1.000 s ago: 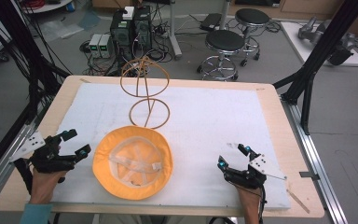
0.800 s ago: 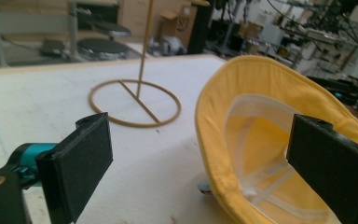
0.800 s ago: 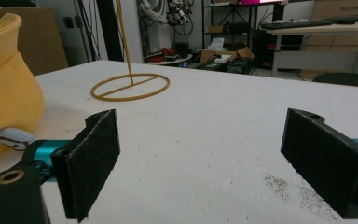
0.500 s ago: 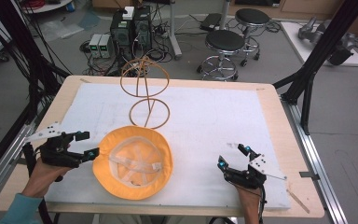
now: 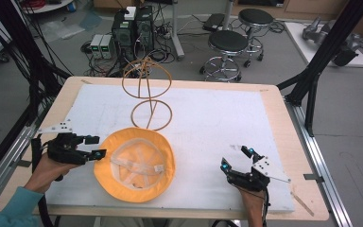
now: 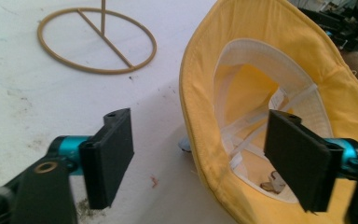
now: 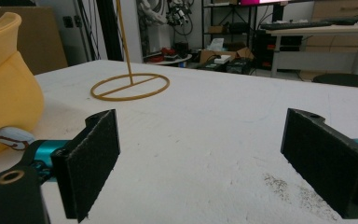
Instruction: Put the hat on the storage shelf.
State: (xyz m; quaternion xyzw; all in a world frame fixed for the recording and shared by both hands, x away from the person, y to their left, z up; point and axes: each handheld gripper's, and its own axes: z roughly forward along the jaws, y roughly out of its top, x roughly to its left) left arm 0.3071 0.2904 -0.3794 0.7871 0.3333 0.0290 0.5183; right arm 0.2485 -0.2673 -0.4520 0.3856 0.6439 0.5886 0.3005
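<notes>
A yellow bucket hat (image 5: 134,163) lies upside down on the white mat, its pale lining and straps facing up. My left gripper (image 5: 97,146) is at the hat's left edge, open. In the left gripper view the jaws of that gripper (image 6: 204,161) stand wide on either side of the hat's brim (image 6: 200,116), not touching it. A tan wire stand (image 5: 146,90) with a ring base (image 6: 97,39) rises just behind the hat. My right gripper (image 5: 236,158) rests open at the mat's front right, well apart from the hat, its jaws (image 7: 214,158) holding nothing.
The white mat (image 5: 227,118) covers most of the wooden table (image 5: 283,123). Black frame posts (image 5: 321,56) stand at the table's sides. Stools and computer boxes are on the floor behind the far edge.
My left gripper has moved right, from beside the hat up to its left brim, so the brim now lies between the open jaws. The right gripper and the hat have stayed put.
</notes>
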